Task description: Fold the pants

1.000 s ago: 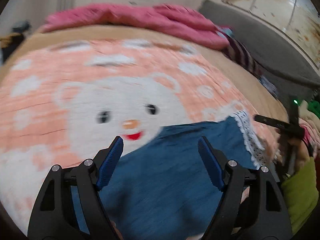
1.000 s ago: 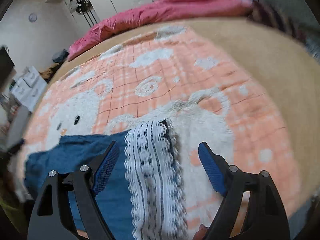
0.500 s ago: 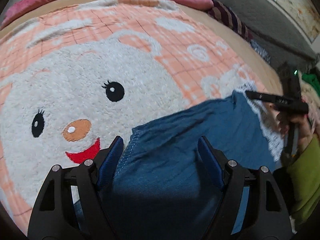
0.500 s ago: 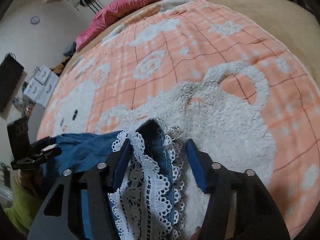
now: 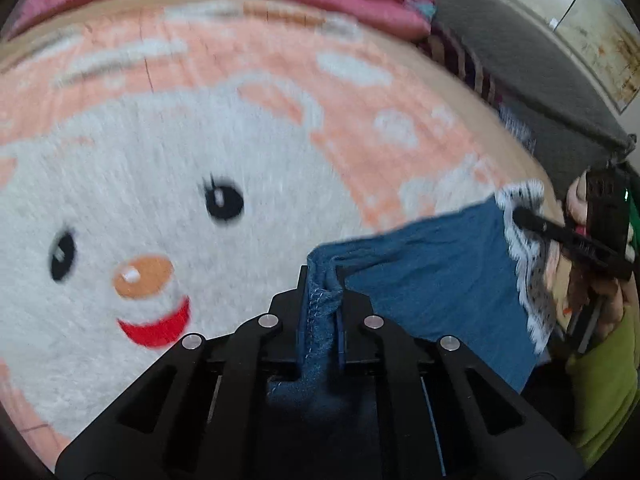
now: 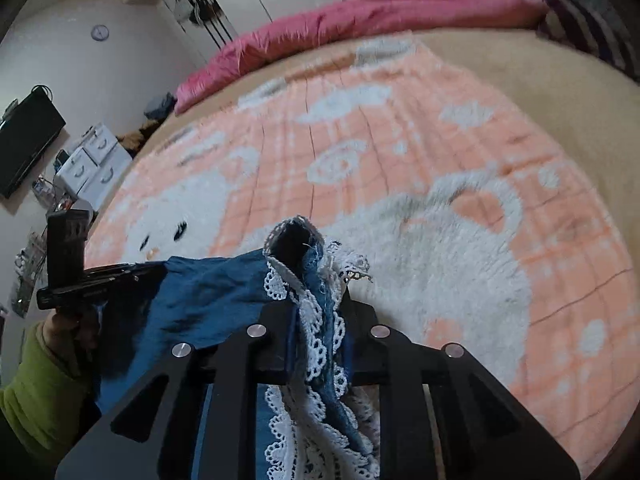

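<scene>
Blue pants [image 5: 432, 272] with a white lace hem [image 6: 312, 360] lie near the front of a peach and white bear blanket [image 5: 180, 152]. My left gripper [image 5: 322, 280] is shut on a stitched blue edge of the pants, which bunches up between the pads. My right gripper [image 6: 318, 292] grips the lace hem end; its jaws are closing and the folded lace and denim are pinched between them. In the left wrist view, the right gripper's finger [image 5: 560, 236] shows at the lace end. The left gripper [image 6: 120, 272] appears at the far left in the right wrist view.
A pink quilt [image 6: 360, 12] lies bunched along the far side of the bed. Striped fabric [image 5: 460, 60] sits at the back right corner. White drawers [image 6: 92, 160] and a dark screen [image 6: 24, 144] stand beside the bed. A green sleeve [image 6: 36, 396] shows.
Both grippers have gone from wide open to shut on the pants. The left one came down onto the blue edge; the right one closed on the lace hem, which now stands bunched.
</scene>
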`<state>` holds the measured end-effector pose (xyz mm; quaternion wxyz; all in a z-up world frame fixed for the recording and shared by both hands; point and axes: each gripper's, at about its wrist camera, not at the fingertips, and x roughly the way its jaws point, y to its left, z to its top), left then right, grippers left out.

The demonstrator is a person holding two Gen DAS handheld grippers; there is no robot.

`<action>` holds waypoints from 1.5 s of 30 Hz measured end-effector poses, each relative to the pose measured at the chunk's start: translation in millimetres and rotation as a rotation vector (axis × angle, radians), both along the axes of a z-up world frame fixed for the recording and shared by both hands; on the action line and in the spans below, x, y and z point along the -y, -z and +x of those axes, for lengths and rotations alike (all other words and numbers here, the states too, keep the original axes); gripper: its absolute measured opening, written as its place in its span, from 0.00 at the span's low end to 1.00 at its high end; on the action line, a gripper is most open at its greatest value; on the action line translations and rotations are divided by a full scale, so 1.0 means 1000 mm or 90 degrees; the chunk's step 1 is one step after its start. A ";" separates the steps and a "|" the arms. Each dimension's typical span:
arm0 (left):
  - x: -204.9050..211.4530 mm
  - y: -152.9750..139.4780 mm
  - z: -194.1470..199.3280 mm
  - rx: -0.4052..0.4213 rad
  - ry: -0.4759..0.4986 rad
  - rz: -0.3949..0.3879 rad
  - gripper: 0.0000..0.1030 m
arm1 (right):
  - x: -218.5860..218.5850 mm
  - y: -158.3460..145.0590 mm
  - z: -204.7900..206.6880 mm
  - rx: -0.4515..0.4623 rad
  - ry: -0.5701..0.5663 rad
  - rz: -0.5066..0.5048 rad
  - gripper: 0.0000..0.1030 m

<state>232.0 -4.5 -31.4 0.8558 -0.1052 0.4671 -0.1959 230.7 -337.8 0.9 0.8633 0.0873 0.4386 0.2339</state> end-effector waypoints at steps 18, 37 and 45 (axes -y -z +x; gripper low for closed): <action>0.001 0.017 0.019 0.021 -0.059 0.071 0.13 | 0.006 0.028 0.037 -0.032 0.044 -0.072 0.45; 0.057 -0.031 -0.123 0.091 0.006 0.150 0.53 | 0.032 0.012 -0.066 -0.100 0.021 -0.081 0.67; 0.070 0.003 -0.139 0.049 0.013 0.192 0.53 | 0.018 0.023 -0.070 -0.132 -0.038 -0.133 0.22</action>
